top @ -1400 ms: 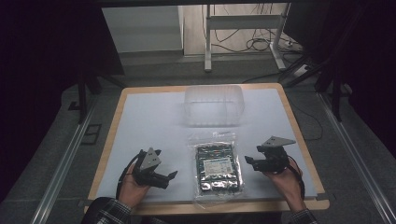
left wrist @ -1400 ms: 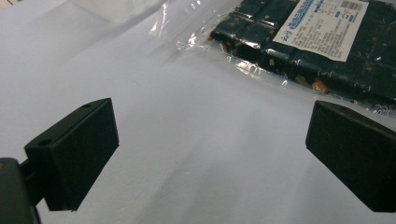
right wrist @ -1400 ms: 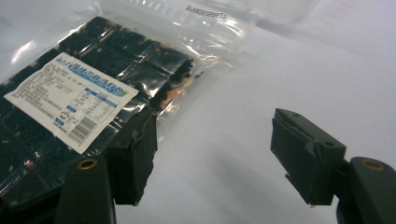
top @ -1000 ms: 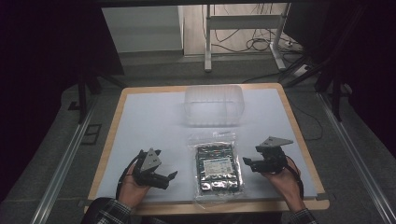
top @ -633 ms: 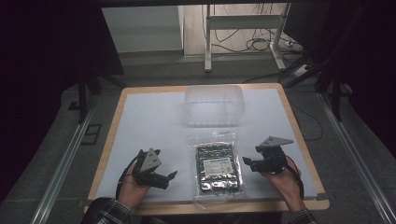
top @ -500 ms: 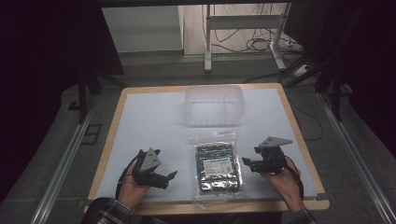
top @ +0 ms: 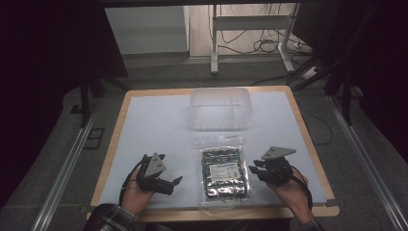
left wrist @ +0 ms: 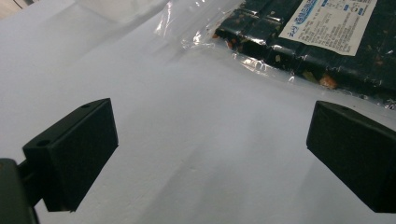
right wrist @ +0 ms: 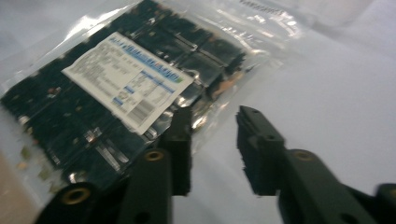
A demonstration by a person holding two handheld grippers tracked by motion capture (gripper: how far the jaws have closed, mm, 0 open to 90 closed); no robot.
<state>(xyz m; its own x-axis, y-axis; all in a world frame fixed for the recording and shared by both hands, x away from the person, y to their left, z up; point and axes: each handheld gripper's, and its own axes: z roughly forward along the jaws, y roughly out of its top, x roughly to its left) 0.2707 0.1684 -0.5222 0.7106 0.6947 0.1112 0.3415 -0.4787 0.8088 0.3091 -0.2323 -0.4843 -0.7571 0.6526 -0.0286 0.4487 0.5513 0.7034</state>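
The bag [top: 224,172] lies on the surface [top: 154,125]. Left gripper [top: 169,183], jaws wide, beside it; right gripper [top: 254,167], jaws just narrowed, empty, at its edge.

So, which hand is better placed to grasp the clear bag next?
Probably the right gripper: its jaws, which have just been closing, stand at the edge of the clear bag. The left gripper is open over bare table, farther away.
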